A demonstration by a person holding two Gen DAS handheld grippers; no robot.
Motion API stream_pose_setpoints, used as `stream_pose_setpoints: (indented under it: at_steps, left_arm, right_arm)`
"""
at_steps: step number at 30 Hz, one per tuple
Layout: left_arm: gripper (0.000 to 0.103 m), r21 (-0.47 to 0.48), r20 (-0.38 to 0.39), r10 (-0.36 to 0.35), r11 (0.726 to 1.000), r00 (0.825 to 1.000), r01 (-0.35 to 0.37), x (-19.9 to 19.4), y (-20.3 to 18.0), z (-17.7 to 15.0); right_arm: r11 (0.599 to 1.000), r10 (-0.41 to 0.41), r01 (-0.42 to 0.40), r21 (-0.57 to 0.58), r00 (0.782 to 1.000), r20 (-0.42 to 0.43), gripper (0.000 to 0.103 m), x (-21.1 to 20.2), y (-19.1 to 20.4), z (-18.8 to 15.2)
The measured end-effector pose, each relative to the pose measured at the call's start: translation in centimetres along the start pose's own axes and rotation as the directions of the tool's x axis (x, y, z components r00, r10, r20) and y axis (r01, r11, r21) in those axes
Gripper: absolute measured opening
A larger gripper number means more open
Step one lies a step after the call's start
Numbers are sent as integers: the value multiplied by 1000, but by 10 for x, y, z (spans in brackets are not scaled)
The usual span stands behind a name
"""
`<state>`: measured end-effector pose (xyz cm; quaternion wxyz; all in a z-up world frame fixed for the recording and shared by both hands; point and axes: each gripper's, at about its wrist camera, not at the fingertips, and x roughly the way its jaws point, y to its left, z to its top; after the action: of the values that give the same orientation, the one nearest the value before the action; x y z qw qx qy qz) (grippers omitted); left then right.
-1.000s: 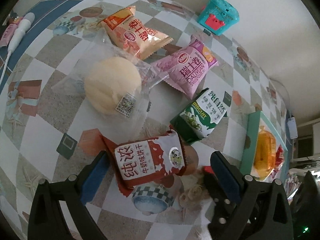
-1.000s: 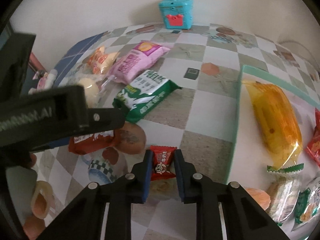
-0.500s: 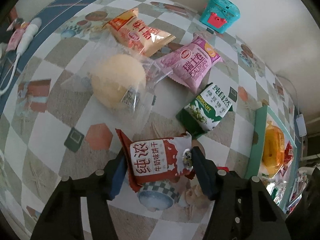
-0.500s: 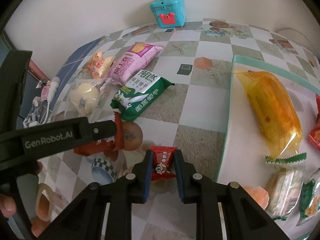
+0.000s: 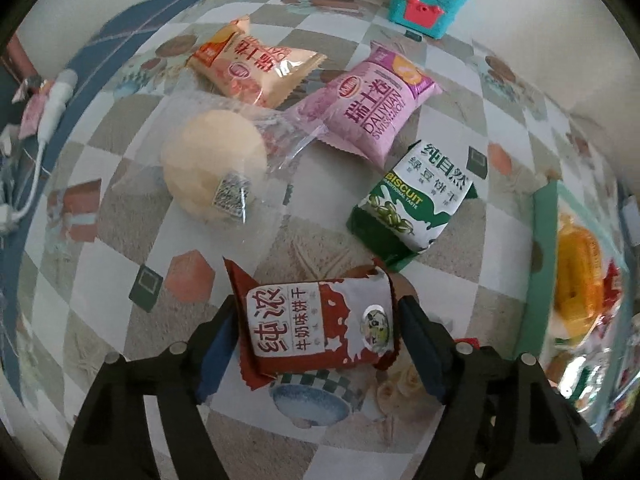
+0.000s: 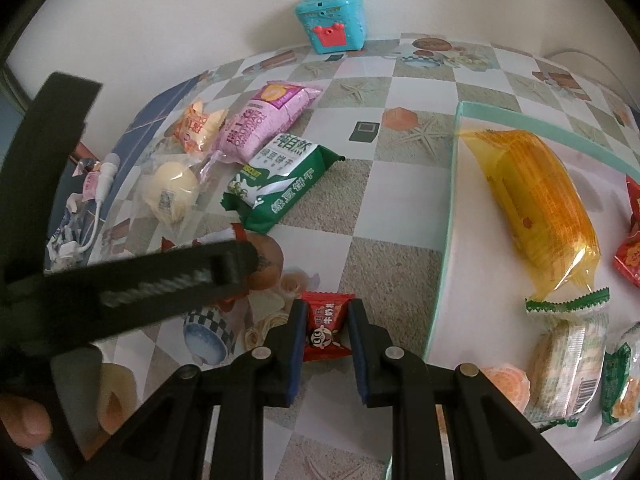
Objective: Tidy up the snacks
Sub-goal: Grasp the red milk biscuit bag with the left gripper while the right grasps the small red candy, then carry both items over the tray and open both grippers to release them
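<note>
My left gripper point(image 5: 316, 316) is shut on a red-and-white biscuit packet point(image 5: 316, 324) and holds it just above the table. My right gripper point(image 6: 326, 320) is shut on a small red candy point(image 6: 326, 326), held left of the green-rimmed tray point(image 6: 444, 248). On the table lie a green biscuit packet point(image 5: 416, 200), a pink packet point(image 5: 372, 100), an orange packet point(image 5: 252, 64) and a round bun in clear wrap point(image 5: 214, 168). The tray holds a large orange packet point(image 6: 536, 204) and several small snacks.
A teal toy box point(image 6: 332, 20) stands at the back by the wall. A white cable and plug point(image 5: 44, 120) lie at the table's left edge. The left gripper's body point(image 6: 120, 280) crosses the right wrist view at the left.
My left gripper closed on the red-and-white biscuit packet and lifted it slightly. My right gripper raised the red candy and shifted toward the tray.
</note>
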<state>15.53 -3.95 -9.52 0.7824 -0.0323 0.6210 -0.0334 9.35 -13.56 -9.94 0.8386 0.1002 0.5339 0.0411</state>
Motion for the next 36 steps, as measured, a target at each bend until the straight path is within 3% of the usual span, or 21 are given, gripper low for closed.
stream_pose_setpoints:
  at_steps: [2, 5, 14, 22, 36]
  left_arm:
    - [77, 10, 4, 17, 1000, 1000, -17, 0, -4, 0]
    - [67, -2, 15, 5, 1000, 1000, -5, -5, -6, -3]
    - [66, -101, 3, -53, 993, 999, 53, -14, 7, -19]
    - [66, -172, 33, -55, 983, 998, 60, -46, 27, -35]
    - [66, -144, 199, -90, 982, 976, 120, -119, -4, -37]
  right_arm:
    - [1000, -4, 4, -3, 1000, 0, 22, 0, 1, 0]
    - [1000, -4, 4, -2, 1000, -3, 22, 0, 1, 0]
    - [1000, 1, -1, 8, 1000, -10, 22, -3, 1, -3]
    - [999, 21, -22, 33, 1000, 18, 22, -24, -2, -4]
    - [992, -56, 32, 119, 976, 211, 22, -112, -23, 10]
